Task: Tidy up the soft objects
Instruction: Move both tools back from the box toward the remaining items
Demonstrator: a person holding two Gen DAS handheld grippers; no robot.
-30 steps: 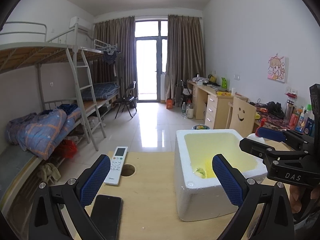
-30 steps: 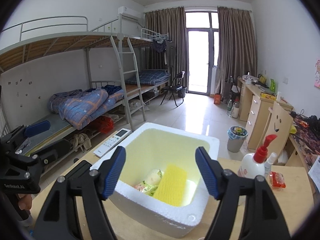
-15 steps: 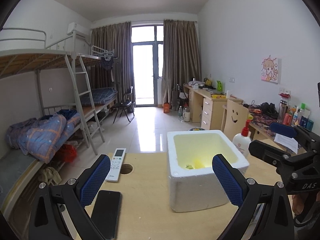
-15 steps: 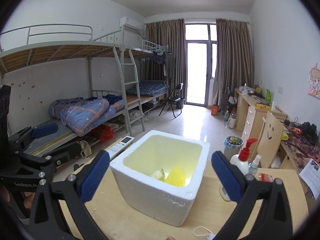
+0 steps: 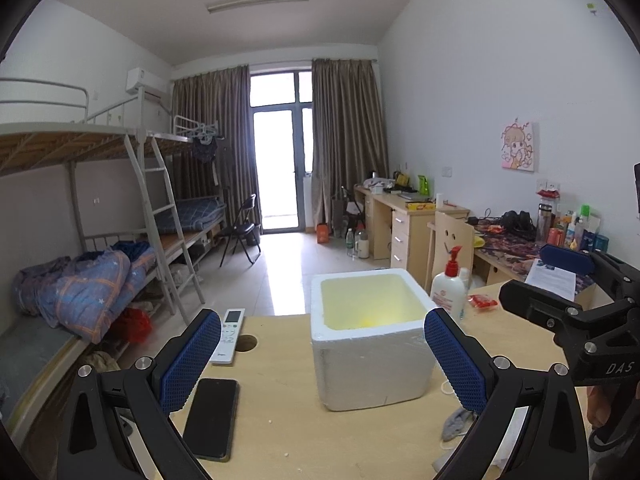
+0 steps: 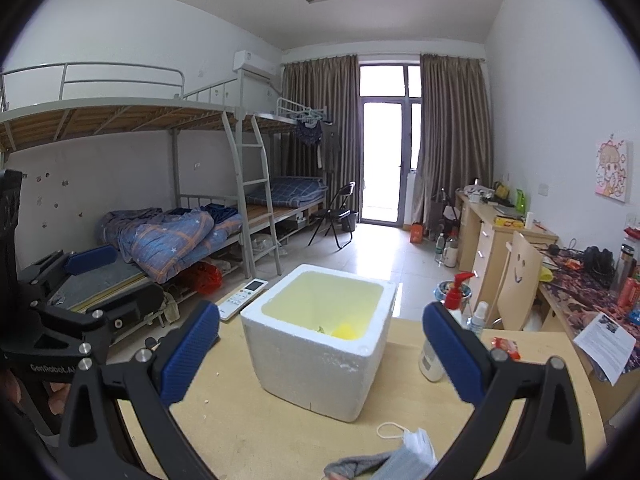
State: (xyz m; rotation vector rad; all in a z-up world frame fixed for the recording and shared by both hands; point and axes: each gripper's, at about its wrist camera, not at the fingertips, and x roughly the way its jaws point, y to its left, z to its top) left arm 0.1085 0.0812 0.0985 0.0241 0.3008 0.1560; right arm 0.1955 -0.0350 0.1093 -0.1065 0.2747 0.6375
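Left wrist view: left claw [image 5: 322, 356] spread wide, empty. Foam box [image 5: 372, 364] stands on the surface [image 5: 276, 420] between the pads; grey sock [image 5: 456, 428] lies nearer, right. Phone [image 5: 212, 418] lies left.

Right wrist view: right claw [image 6: 320, 354] has just been opening, now fully spread, nothing between its pads. Face mask [image 6: 416, 446] and sock [image 6: 356, 466] lie before the box [image 6: 316, 356]; yellow sponge [image 6: 346, 330] lies inside.

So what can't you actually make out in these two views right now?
- Foam box contents: both views, the near wall hides all but a yellow patch.
- Grey cloth and face mask: right wrist view, cut by the bottom edge.
- Pump bottle: right wrist view, partly behind one of the fingers.
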